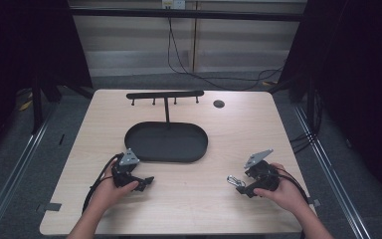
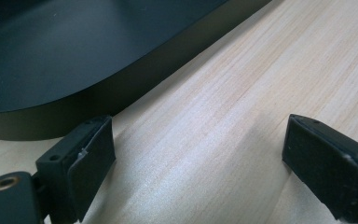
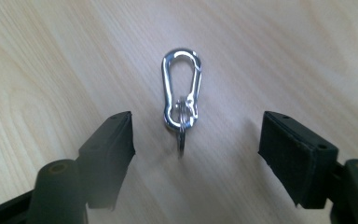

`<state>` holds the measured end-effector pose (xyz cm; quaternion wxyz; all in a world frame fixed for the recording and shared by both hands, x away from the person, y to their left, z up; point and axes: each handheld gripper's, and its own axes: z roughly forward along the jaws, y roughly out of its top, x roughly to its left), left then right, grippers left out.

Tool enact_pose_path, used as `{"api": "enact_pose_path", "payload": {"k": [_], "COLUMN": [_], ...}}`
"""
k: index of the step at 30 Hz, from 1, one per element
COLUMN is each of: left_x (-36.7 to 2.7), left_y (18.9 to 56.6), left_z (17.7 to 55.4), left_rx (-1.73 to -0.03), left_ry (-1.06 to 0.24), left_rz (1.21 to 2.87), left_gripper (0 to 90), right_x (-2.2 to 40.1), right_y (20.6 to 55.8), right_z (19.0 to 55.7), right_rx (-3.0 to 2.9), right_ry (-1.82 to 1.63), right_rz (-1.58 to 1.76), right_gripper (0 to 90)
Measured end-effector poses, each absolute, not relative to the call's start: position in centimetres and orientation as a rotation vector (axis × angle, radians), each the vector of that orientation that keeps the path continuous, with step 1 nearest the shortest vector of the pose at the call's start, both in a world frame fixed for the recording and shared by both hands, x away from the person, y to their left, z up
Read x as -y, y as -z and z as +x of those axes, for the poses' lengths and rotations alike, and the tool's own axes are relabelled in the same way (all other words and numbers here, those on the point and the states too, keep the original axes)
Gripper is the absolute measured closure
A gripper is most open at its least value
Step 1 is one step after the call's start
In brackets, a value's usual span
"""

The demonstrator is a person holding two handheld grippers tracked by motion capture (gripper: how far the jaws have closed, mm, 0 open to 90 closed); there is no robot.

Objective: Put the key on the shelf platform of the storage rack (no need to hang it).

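Pale wood of the table (image 1: 189, 199) under both tools. Seen close from the right gripper (image 3: 196, 154): silver clip (image 3: 182, 91) with ring (image 3: 181, 135), lying flat between wide-spread jaws, ungrasped, right of the black tray (image 1: 166, 142). Left gripper (image 2: 198, 158) likewise spread, holding nothing, just beside that tray's wall.

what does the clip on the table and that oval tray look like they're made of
Carabiner clip: likely polished steel or zinc alloy, given its bright mirror-like shine.
Oval tray: looks like matte black painted metal, with a thin crisp rim and a dull, even sheen; plastic can't be ruled out.
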<state>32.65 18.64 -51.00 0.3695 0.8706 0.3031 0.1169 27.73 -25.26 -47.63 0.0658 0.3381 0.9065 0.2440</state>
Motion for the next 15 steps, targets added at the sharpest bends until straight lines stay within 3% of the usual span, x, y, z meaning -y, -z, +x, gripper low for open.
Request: {"api": "enact_pose_path", "payload": {"k": [6, 11, 15], "left_x": [-18.6, -18.5, -18.5], "left_y": [51.0, 51.0, 51.0], "left_z": [32.6, 32.7, 32.7], "left_rx": [-0.779, -0.777, -0.775], "left_ry": [-0.296, -0.307, -0.306], "left_rz": [2.235, 2.237, 2.239], "left_gripper": [7.8, 7.4, 7.0], "right_x": [24.5, 24.0, 23.3], "right_y": [46.5, 46.7, 47.0], "right_z": [28.3, 28.6, 28.7], "right_rx": [-2.737, -2.745, -2.776], "right_ry": [-0.704, -0.661, -0.606], "right_rz": [1.056, 1.053, 1.05], "right_gripper": [37.9, 39.3, 45.4]}}
